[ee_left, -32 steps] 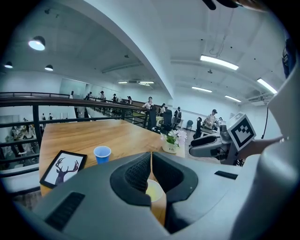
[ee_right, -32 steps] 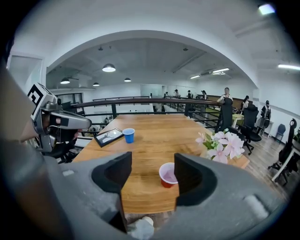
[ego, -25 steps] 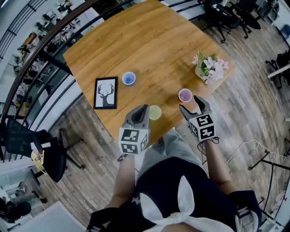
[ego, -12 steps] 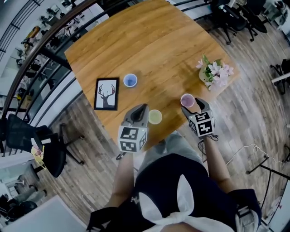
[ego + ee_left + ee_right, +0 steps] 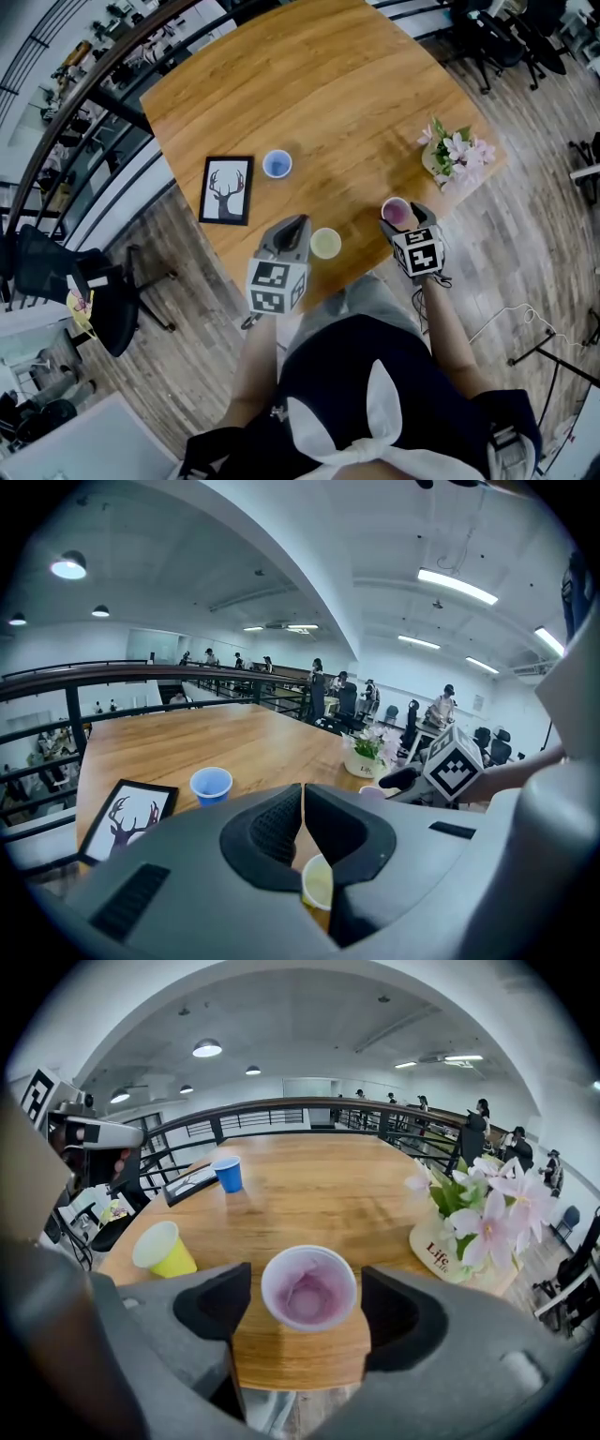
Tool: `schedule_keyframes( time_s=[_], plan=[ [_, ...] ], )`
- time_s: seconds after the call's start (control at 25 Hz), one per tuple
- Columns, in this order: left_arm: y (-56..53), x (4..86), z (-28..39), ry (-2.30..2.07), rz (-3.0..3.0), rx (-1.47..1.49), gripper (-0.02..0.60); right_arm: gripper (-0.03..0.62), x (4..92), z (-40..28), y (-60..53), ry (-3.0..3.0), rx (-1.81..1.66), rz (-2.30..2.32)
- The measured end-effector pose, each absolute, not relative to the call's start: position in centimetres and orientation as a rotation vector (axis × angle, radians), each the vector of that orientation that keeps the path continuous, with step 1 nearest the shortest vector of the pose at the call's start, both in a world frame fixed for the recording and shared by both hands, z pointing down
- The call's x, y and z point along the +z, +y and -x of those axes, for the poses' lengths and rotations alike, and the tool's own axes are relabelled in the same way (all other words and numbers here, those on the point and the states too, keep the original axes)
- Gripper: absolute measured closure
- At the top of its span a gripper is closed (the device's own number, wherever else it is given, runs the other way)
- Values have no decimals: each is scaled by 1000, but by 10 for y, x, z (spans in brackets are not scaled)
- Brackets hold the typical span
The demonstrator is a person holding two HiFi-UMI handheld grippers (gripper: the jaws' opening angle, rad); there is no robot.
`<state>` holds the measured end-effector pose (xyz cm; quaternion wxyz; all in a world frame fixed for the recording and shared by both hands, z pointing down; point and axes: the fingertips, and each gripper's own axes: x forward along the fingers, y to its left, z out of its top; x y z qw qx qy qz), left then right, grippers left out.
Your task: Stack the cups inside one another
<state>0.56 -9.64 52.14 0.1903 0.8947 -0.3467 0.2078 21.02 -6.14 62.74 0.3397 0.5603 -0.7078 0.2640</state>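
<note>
Lowered since before, right gripper (image 5: 305, 1312) straddles pink cup (image 5: 308, 1287), jaws opening, pads clear of it; flowers (image 5: 487, 1213) stand near. Left gripper (image 5: 302, 803), closed and empty, sits beside yellow cup (image 5: 325, 243).

Even, bright light from ceiling lamps (image 5: 457, 586); fisheye-bent edges with dark corners; foreground seemingly soft.

The far half of the surface (image 5: 309, 84) lies bare, free for either tongs to cross. Obstacles gather toward the near edge. The pink cup (image 5: 308, 1288) stands between the opening jaws of the right tongs (image 5: 309, 1309) (untouched on both sides). The yellow cup (image 5: 325, 243) sits just beside the left tongs (image 5: 293, 228), with a clear lane between the cups. A flower pot (image 5: 455, 157) blocks the right corner. The blue cup (image 5: 277, 164) and framed picture (image 5: 227, 190) crowd the left edge.
</note>
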Motion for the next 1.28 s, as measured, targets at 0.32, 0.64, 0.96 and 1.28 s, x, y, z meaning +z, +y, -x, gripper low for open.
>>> schedule_keyframes(
  time_s=[0.32, 0.64, 0.96, 1.28],
  plan=[
    [-97, 527, -6, -978, -2499, 599, 555, 229, 640, -212, -60, -1821, 708, -1432],
    [-96, 528, -8, -974, -2492, 600, 555, 269, 639, -214, -57, -1818, 696, -1408],
    [-94, 530, -5, -984, -2487, 596, 555, 269, 630, -213, -59, -1841, 674, -1409],
    [-96, 525, 0, -1006, -2480, 571, 555, 269, 596, -211, -71, -1897, 608, -1426]
  ],
)
